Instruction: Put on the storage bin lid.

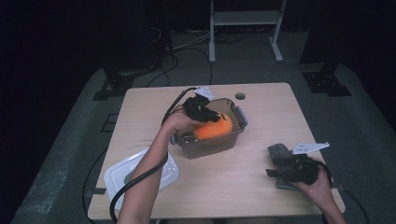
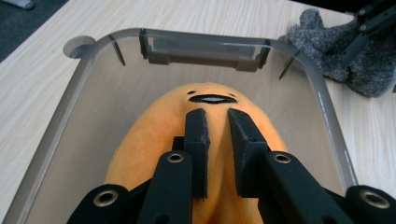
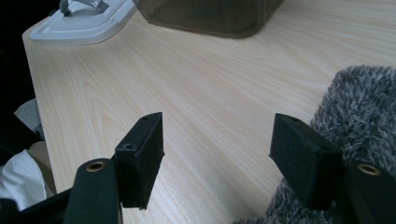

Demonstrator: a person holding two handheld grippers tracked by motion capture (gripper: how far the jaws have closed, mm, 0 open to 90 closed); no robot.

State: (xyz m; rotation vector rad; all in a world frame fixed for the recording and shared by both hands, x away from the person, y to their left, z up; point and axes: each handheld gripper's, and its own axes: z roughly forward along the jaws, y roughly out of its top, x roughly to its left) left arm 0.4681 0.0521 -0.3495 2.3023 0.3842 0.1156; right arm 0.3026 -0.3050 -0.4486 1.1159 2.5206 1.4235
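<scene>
Plush toy [image 2: 154,140], orange, inside clear container [image 1: 236,135] on counter [image 1: 261,116]; left claw [image 2: 217,122] pinching it. Right claw [image 3: 217,140] open, touching grey cloth [image 3: 364,107]. White lid [image 1: 116,175] near container.

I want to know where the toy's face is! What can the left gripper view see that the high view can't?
Left gripper view alone: the orange plush toy's little black mouth, and the left hand-held gripper pinching its fabric. High view alone: the white lid, the person's forearms, and the right hand-held gripper. Both share the clear container, the grey fuzzy cloth and the wooden table.
</scene>
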